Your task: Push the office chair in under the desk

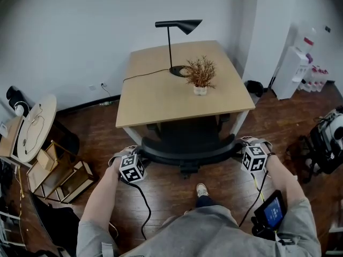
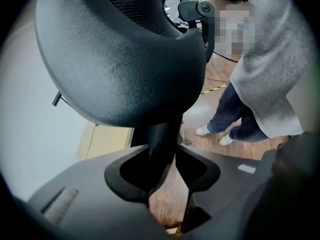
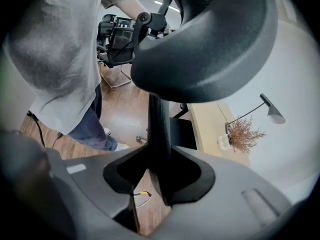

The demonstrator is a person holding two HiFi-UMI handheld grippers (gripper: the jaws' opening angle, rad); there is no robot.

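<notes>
The black office chair (image 1: pixel 187 143) stands at the near edge of the wooden desk (image 1: pixel 161 98), its seat partly under the top. My left gripper (image 1: pixel 139 154) grips the left end of the curved backrest, and my right gripper (image 1: pixel 240 146) grips the right end. In the left gripper view the backrest (image 2: pixel 125 59) fills the top, and its thin frame edge (image 2: pixel 161 139) runs down between the jaws of the left gripper (image 2: pixel 165 159), pressed by them. The right gripper view shows the same: the backrest (image 3: pixel 210 49) looms above, its frame edge (image 3: pixel 159 129) clamped in the right gripper (image 3: pixel 160 159).
A black lamp (image 1: pixel 177 28) and a dried plant (image 1: pixel 200 75) stand on the desk. At left are a round side table (image 1: pixel 35 127) and wooden crates (image 1: pixel 59 170). A white dispenser (image 1: pixel 289 71) and black equipment (image 1: pixel 327 138) stand at right. Cables trail on the wooden floor.
</notes>
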